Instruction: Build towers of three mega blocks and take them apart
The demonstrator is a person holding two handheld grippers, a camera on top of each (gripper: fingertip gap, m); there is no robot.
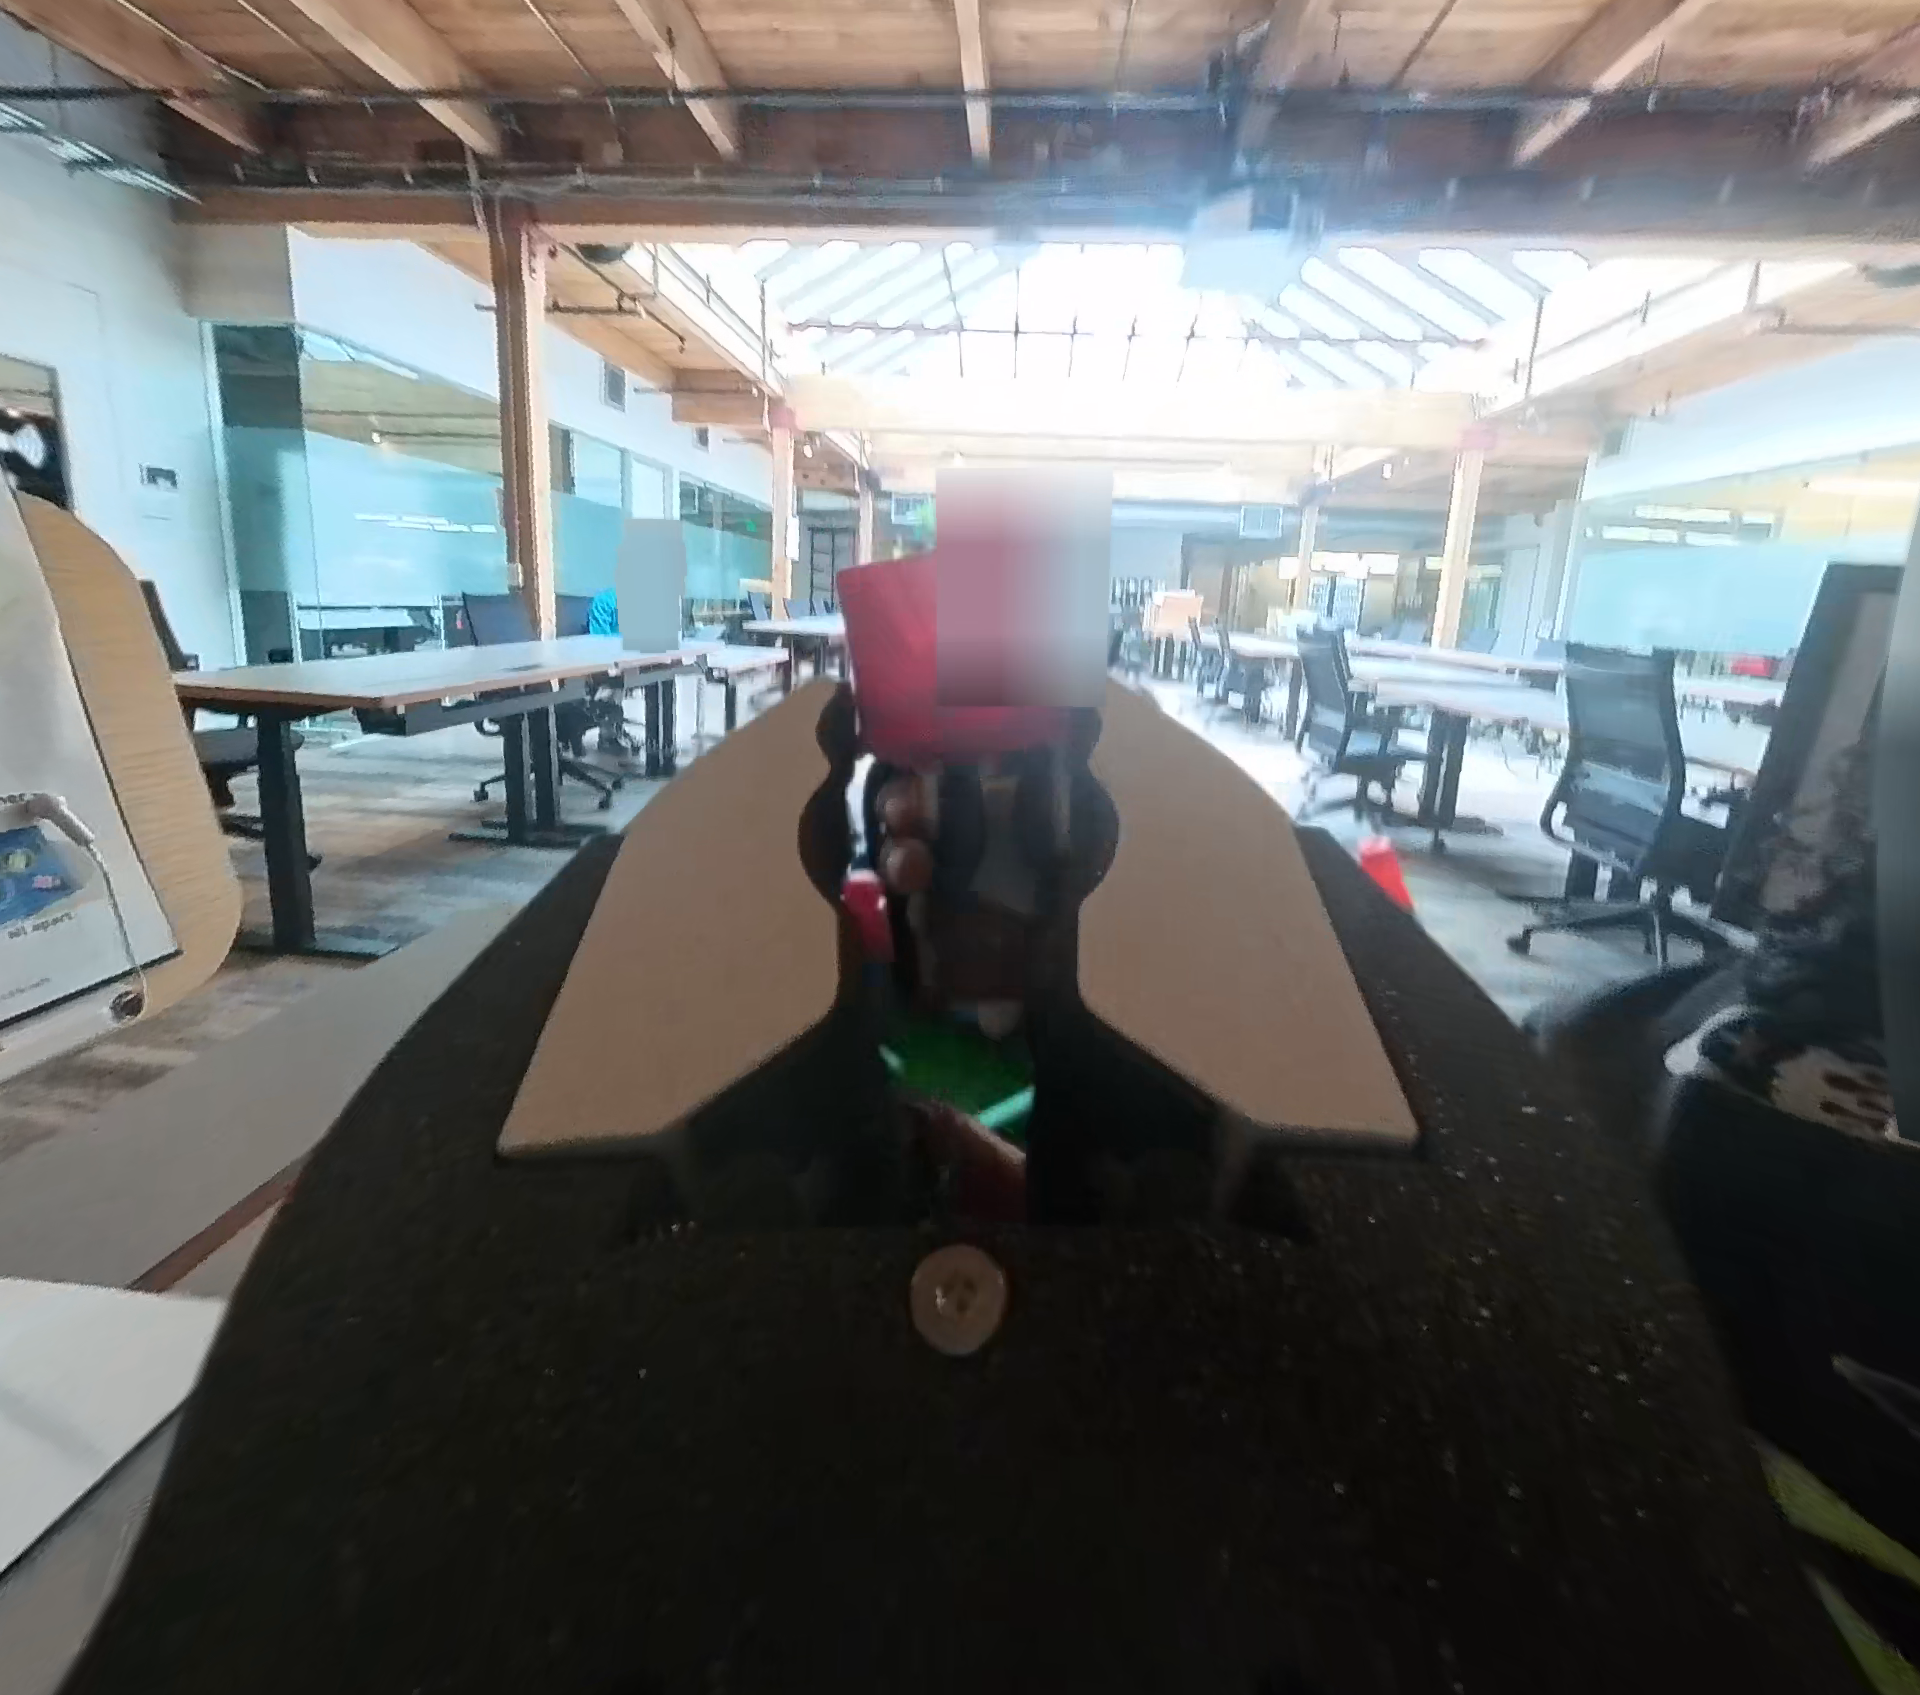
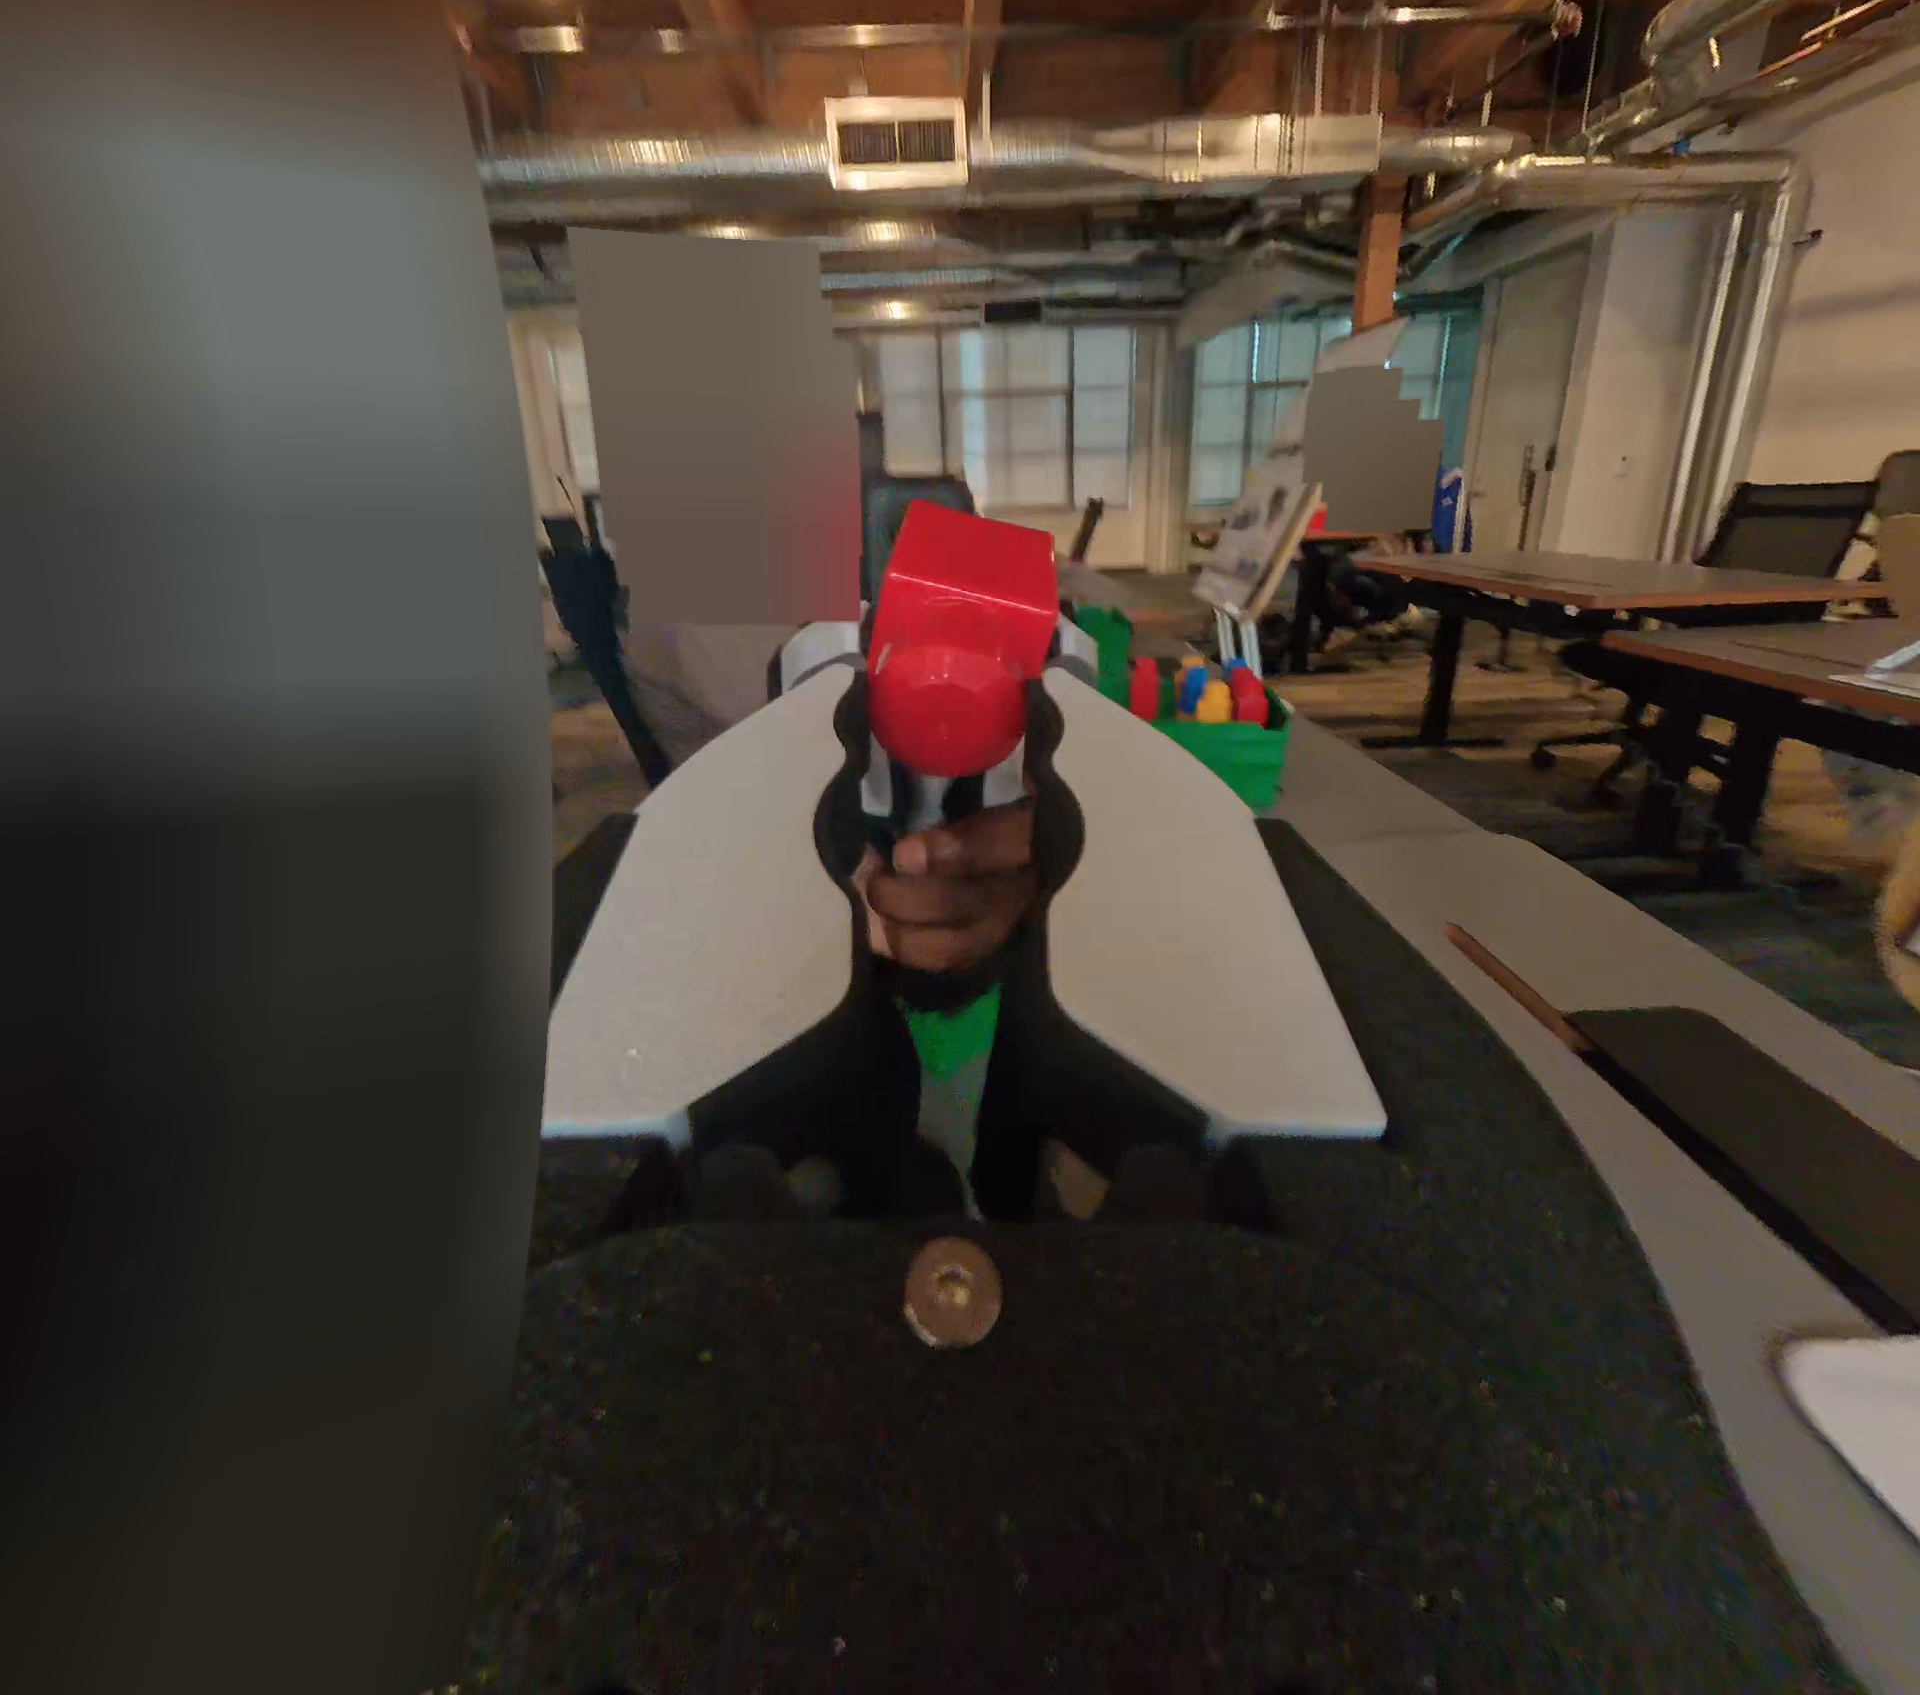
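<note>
Both grippers are held up in the air and face each other. My left gripper (image 1: 961, 710) is shut on a red mega block (image 1: 899, 658) at its fingertips; a mosaic patch covers part of the block. My right gripper (image 2: 945, 715) is shut on a red block (image 2: 961, 596) whose round stud points at the camera. Just behind this block are the other gripper's grey fingers (image 2: 816, 658) and the hand (image 2: 935, 897) holding it. I cannot tell whether this is a single block or two joined ones.
A green bin (image 2: 1236, 757) with several coloured blocks stands on the grey table (image 2: 1403, 866) behind the grippers. A monitor (image 1: 1808, 762) stands at the right of the left wrist view. Office desks and chairs fill the room beyond. The tips of both grippers are at nearly the same place.
</note>
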